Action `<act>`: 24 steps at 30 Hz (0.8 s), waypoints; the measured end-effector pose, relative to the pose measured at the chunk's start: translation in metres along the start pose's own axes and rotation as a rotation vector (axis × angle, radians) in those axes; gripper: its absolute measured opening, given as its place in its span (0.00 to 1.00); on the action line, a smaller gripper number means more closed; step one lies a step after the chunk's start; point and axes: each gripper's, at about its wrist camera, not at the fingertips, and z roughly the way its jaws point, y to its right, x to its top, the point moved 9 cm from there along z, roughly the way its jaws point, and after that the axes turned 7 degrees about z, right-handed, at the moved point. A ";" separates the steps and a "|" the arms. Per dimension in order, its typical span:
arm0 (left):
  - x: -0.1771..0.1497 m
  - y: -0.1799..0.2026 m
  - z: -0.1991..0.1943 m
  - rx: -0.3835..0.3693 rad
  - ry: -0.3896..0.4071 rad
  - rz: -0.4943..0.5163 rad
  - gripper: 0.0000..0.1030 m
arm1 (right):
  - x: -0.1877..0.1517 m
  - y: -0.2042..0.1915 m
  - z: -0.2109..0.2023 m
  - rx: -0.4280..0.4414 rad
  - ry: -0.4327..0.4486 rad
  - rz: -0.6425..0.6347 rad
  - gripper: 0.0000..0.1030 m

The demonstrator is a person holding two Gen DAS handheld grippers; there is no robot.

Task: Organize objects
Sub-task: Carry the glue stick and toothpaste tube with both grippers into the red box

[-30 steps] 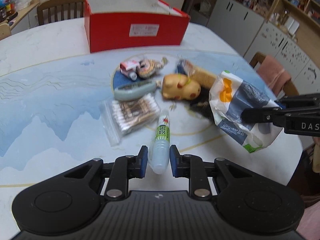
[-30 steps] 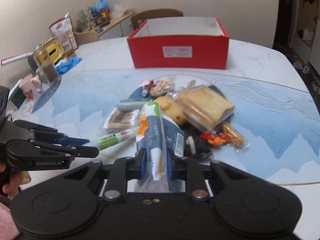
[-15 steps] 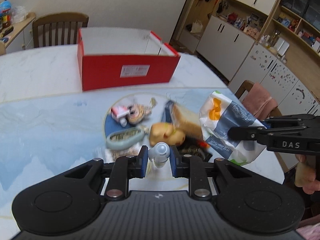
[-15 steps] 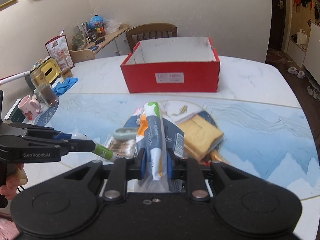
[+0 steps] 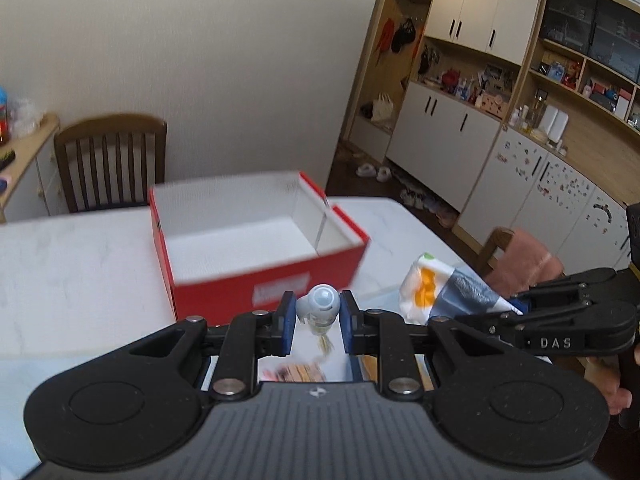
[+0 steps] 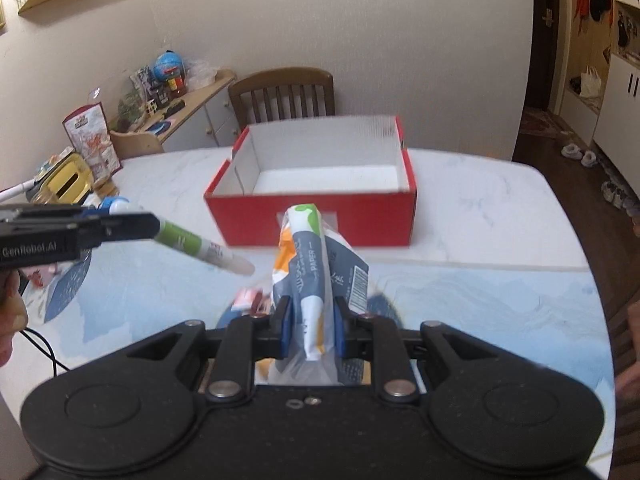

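Observation:
An open red box (image 5: 256, 264) with a white, empty inside stands on the table; it also shows in the right wrist view (image 6: 316, 188). My left gripper (image 5: 316, 322) is shut on a white tube with a green label (image 5: 322, 306), held in the air short of the box; the tube points down to the right in the right wrist view (image 6: 200, 246). My right gripper (image 6: 310, 330) is shut on a white, grey and orange paper packet (image 6: 312, 264), also raised in front of the box. The packet shows in the left wrist view (image 5: 444, 292).
A wooden chair (image 6: 284, 94) stands behind the box. A side cabinet (image 6: 180, 104) with clutter is at the far left. Small items (image 6: 250, 300) lie on the blue mat (image 6: 480, 312) below the grippers. White cupboards (image 5: 460, 128) line the right wall.
Both grippers have lifted their objects off the table and moved toward the red box. The pile of items has dropped below the views, and the box's inside now shows.

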 end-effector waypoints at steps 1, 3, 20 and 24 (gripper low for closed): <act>0.007 -0.004 0.003 0.005 0.008 0.002 0.20 | 0.006 0.000 0.003 -0.002 0.002 -0.001 0.19; 0.019 -0.011 0.009 0.015 0.017 0.010 0.20 | 0.020 0.000 0.009 -0.001 0.005 -0.003 0.19; 0.078 -0.088 0.101 0.067 0.012 -0.032 0.20 | 0.121 0.000 0.114 -0.102 0.007 -0.030 0.19; 0.076 -0.102 0.128 0.055 0.001 -0.046 0.20 | 0.136 0.004 0.149 -0.128 -0.005 -0.024 0.19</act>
